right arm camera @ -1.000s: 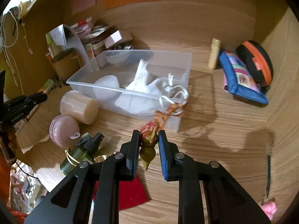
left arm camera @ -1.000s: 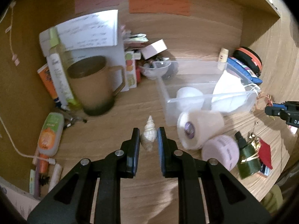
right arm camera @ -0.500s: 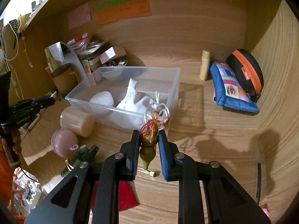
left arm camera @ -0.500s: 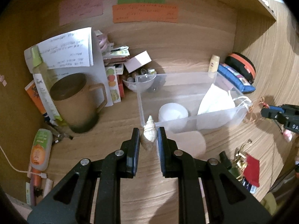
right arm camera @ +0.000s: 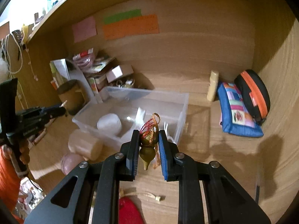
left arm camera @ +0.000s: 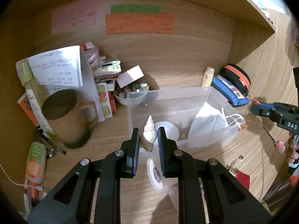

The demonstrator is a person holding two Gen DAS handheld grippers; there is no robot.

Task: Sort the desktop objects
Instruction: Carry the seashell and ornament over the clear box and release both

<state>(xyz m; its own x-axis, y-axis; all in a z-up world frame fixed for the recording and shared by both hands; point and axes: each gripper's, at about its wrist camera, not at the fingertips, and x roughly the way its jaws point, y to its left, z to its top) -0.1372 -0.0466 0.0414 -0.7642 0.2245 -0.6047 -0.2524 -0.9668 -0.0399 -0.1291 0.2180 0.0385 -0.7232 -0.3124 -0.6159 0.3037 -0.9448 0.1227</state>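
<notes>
My left gripper (left arm camera: 148,136) is shut on a white spiral seashell (left arm camera: 149,132) and holds it in the air above the near left corner of a clear plastic bin (left arm camera: 168,97). My right gripper (right arm camera: 149,141) is shut on a small brass gourd charm (right arm camera: 147,152) with red and orange cord, held above the desk just in front of the bin (right arm camera: 173,95). The bin holds a white round jar (right arm camera: 109,124) and a white face mask (left arm camera: 207,121). Each gripper shows at the edge of the other's view.
A brown mug (left arm camera: 65,117), papers, boxes and a bowl of beads stand at the back left. A blue pouch (right arm camera: 237,112) and a black-orange case (right arm camera: 254,93) lie at the right. A tape roll (left arm camera: 157,173), a pink round case (right arm camera: 70,163) and a red tag (right arm camera: 129,212) lie in front of the bin.
Both grippers have risen and moved toward the bin with their loads. The left one now holds the shell over the bin's near corner.
</notes>
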